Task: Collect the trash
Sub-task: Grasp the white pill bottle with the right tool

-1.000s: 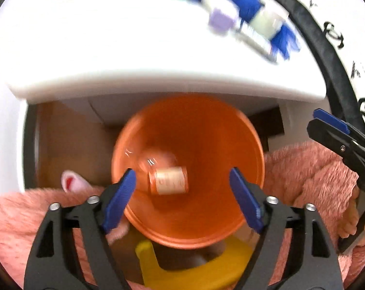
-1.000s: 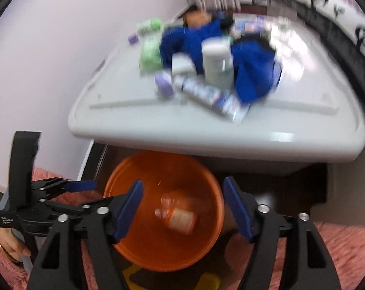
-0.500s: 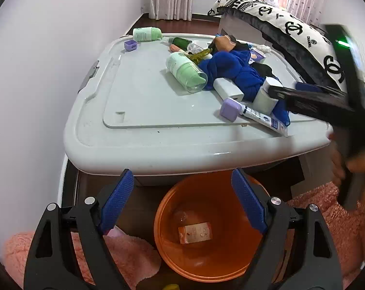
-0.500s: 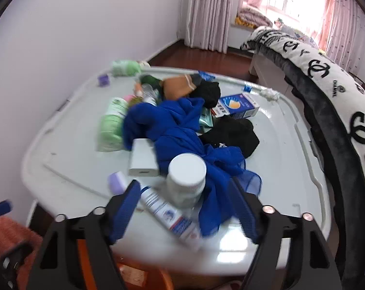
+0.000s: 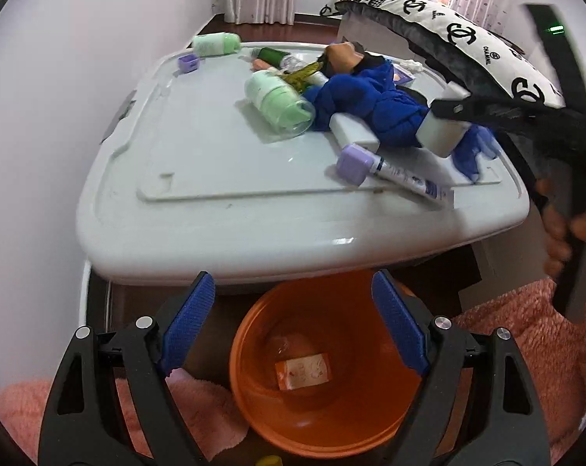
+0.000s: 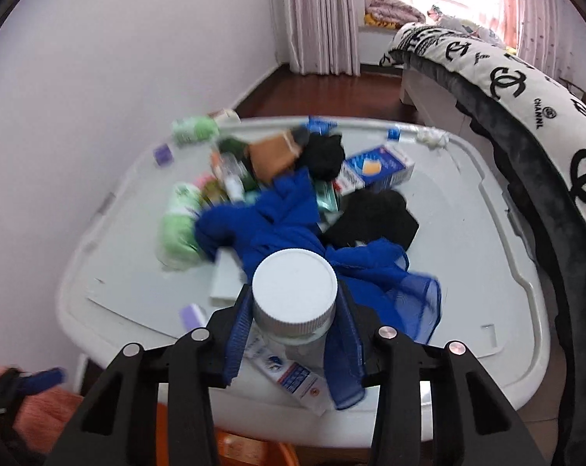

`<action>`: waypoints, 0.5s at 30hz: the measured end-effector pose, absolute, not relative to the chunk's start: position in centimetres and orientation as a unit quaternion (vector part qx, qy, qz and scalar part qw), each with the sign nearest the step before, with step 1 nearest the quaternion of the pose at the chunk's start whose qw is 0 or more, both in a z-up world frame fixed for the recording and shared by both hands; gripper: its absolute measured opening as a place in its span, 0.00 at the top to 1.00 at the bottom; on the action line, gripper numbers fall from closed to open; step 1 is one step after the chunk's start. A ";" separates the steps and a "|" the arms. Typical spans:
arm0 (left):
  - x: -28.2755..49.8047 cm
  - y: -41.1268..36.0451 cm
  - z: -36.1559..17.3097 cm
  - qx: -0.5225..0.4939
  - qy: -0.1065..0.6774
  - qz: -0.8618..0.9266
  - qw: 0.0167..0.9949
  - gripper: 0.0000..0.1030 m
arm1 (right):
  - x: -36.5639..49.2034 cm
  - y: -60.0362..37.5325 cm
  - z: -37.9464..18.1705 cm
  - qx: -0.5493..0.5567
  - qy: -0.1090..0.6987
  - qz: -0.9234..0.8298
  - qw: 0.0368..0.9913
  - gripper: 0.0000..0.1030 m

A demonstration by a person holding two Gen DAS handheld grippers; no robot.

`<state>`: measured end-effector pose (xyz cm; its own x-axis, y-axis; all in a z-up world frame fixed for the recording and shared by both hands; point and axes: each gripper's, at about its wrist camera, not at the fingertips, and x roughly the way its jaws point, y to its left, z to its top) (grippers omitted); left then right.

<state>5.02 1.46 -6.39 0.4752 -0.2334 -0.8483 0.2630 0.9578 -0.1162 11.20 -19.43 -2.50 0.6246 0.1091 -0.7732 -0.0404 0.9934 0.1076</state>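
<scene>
My right gripper [image 6: 293, 334] is shut on a clear jar with a white lid [image 6: 294, 287], at the near edge of the white storage-box lid [image 6: 487, 272]; the jar [image 5: 442, 136] also shows in the left wrist view. My left gripper [image 5: 293, 326] is open and empty above the orange bin [image 5: 331, 423], which stands on the floor below the box. A small orange-labelled bottle [image 5: 302, 369] lies in the bin. A tube with a purple cap [image 5: 393, 173], a blue cloth [image 6: 289, 217] and a green bottle [image 5: 279, 103] lie on the box lid.
More clutter on the box lid: a black cloth [image 6: 374, 221], a blue-and-white carton [image 6: 378, 169], a white block [image 5: 353, 132], a second green bottle [image 5: 215, 43]. A bed with a black-and-white cover [image 6: 526, 89] is at right. Pink rug [image 5: 526, 334] surrounds the bin. Wall at left.
My right gripper rose from over the bin to the box top and closed on the white-lidded jar. My left gripper drew back from the bin and stayed open.
</scene>
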 end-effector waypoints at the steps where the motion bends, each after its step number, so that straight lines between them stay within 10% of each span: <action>1: 5.8 0.7 -6.5 0.017 0.489 -0.149 0.859 0.21 | 10.8 -19.8 -1.7 0.050 0.426 0.047 0.902 0.59; 12: 14.6 -5.2 -8.8 0.033 0.486 -0.165 0.857 0.22 | 10.1 -23.4 0.9 0.080 0.417 0.051 0.904 0.59; 15: 15.6 -5.7 -9.3 0.042 0.491 -0.165 0.855 0.45 | 10.3 -24.3 0.5 0.076 0.420 0.044 0.903 0.59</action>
<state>15.60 -5.67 -9.33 0.4645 -0.2409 -0.8522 0.3225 0.9422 -0.0906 10.26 -24.26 0.53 0.6429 0.1437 -0.7524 -0.0160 0.9846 0.1743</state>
